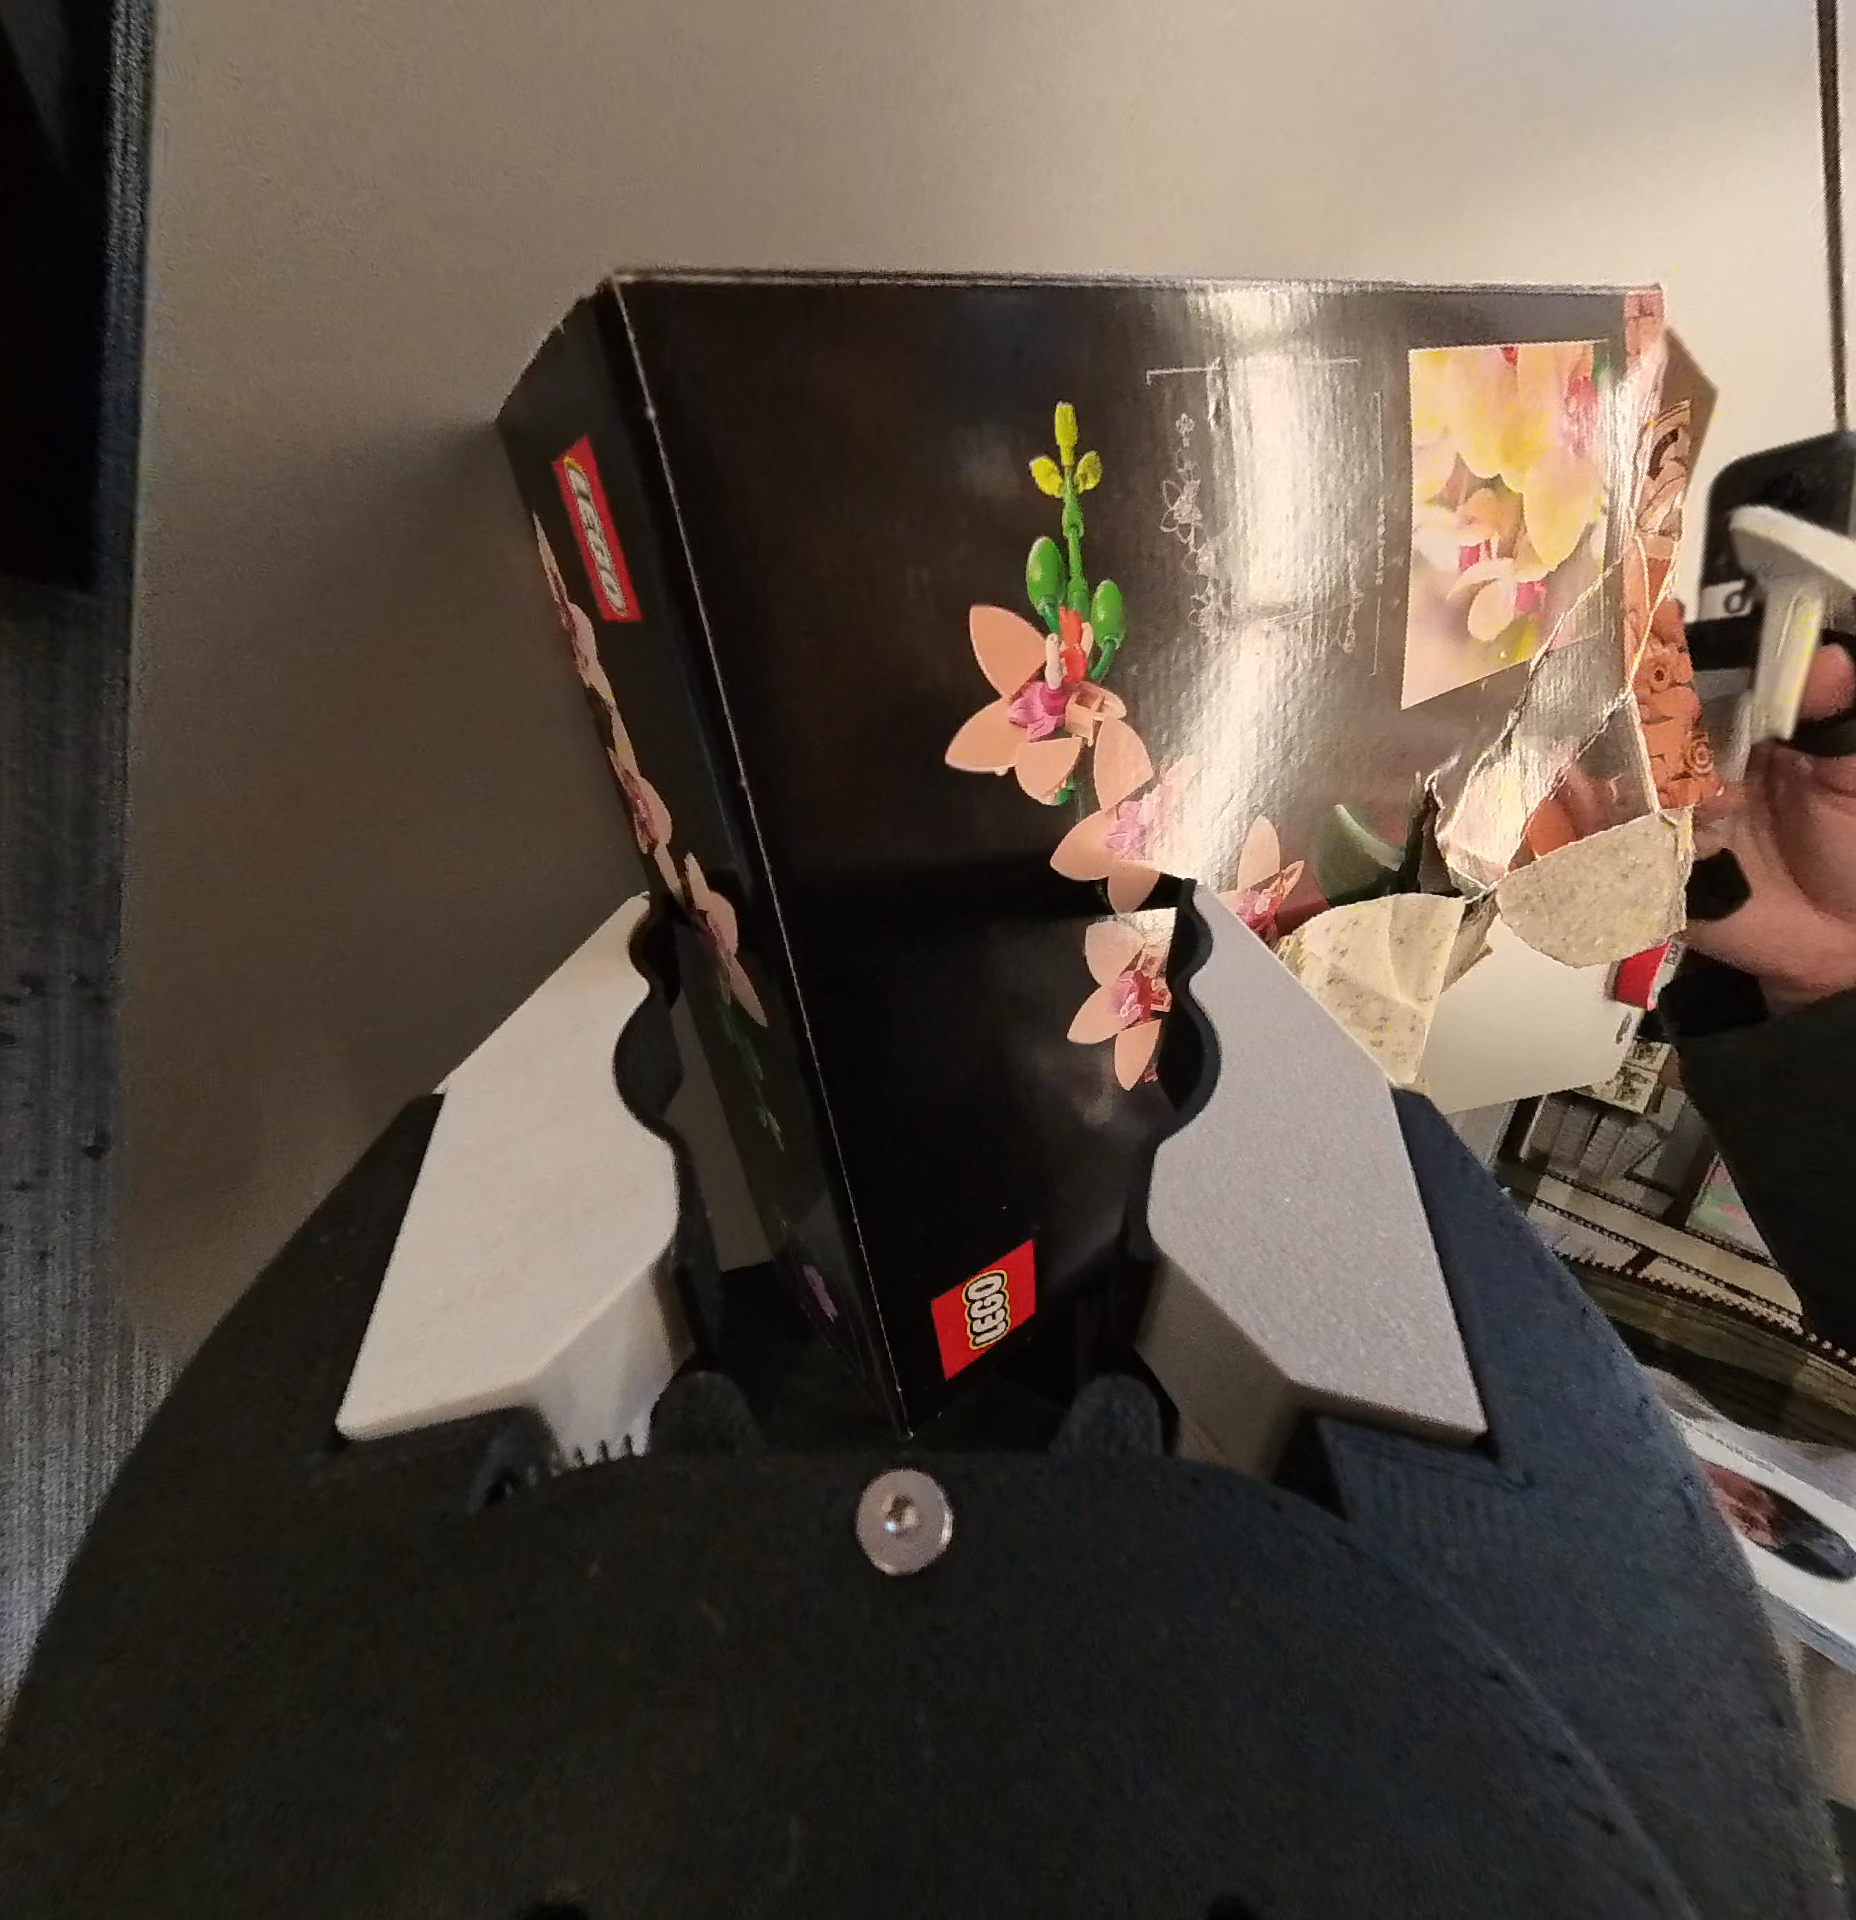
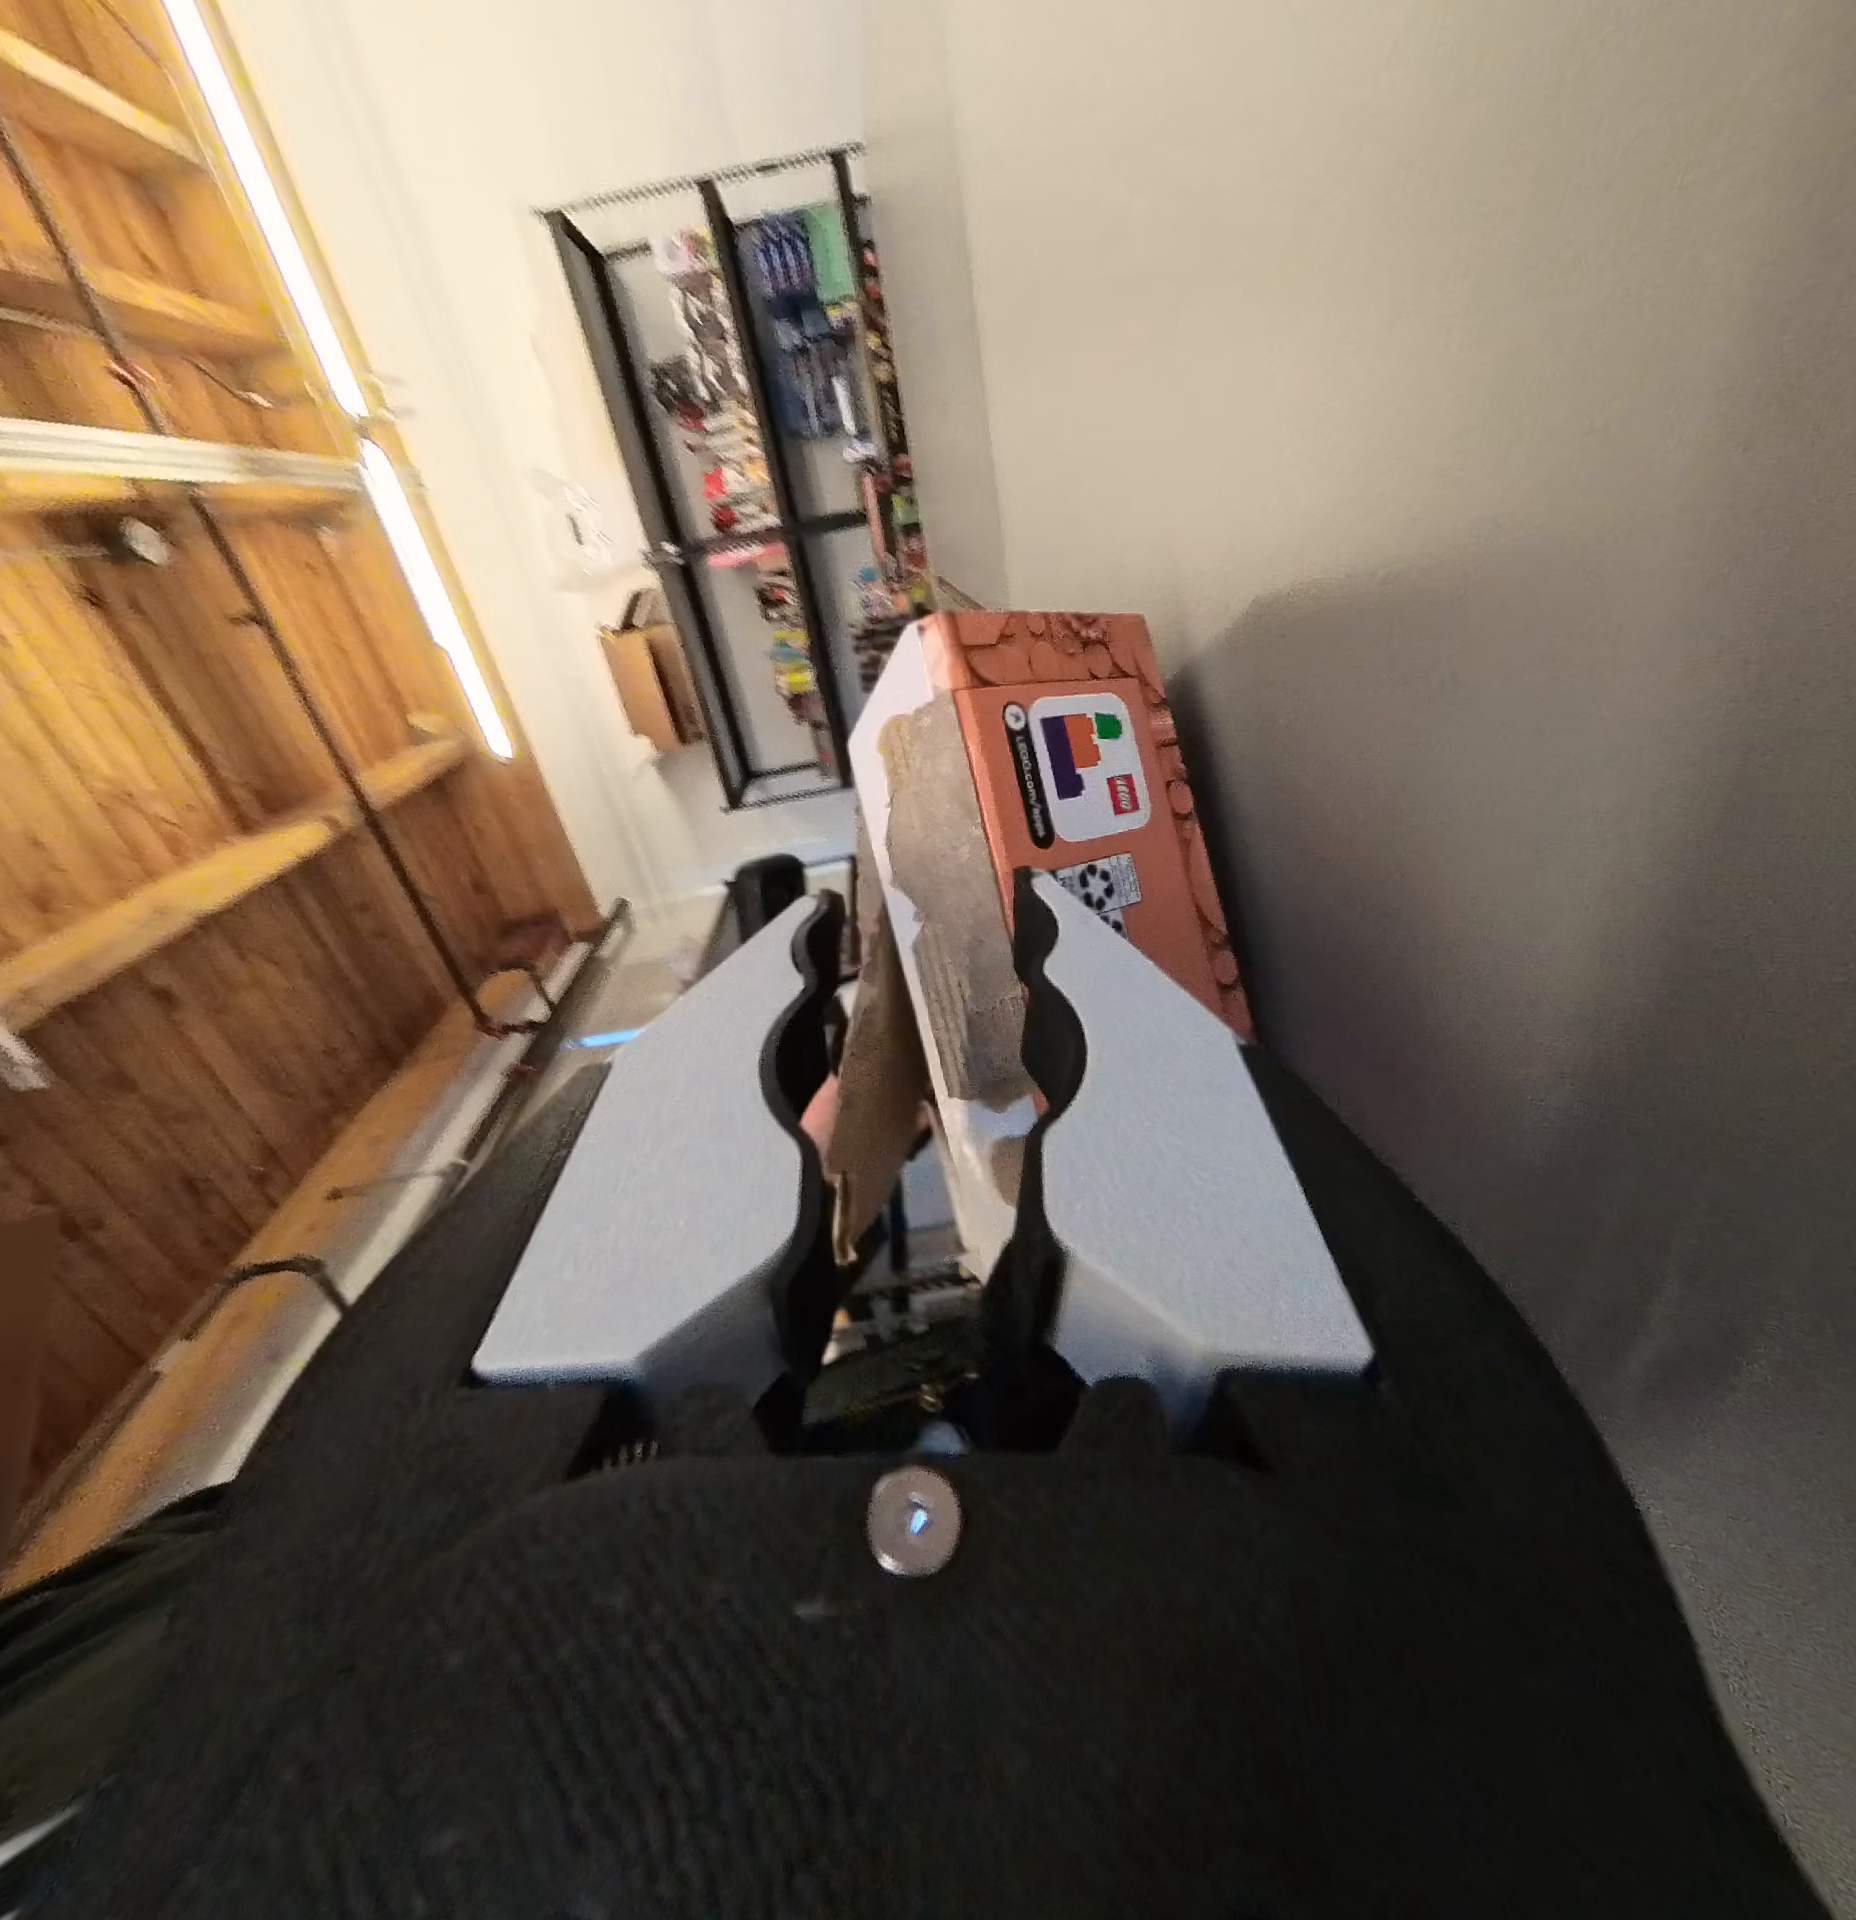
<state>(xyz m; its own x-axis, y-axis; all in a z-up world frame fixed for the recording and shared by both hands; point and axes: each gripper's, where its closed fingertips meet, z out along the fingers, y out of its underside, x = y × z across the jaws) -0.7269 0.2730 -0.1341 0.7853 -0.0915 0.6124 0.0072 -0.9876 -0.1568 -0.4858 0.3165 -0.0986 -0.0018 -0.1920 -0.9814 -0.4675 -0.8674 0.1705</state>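
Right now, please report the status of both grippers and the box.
Left gripper shut on black flower box, near corner. Right gripper shut on torn flap at box's orange end. Wall close behind box.

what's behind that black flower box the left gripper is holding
Behind the black box, held by the left gripper, only a plain pale wall shows above and beside it. Whatever lies directly behind is covered.

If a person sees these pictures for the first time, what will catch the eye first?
A glossy black box printed with pink flowers fills the left wrist view, one corner clamped between the fingers of the left hand-held gripper. Its far end is torn open, and the right hand-held gripper is closed around the ripped cardboard flap there. Behind, a warm wooden wall stands out.
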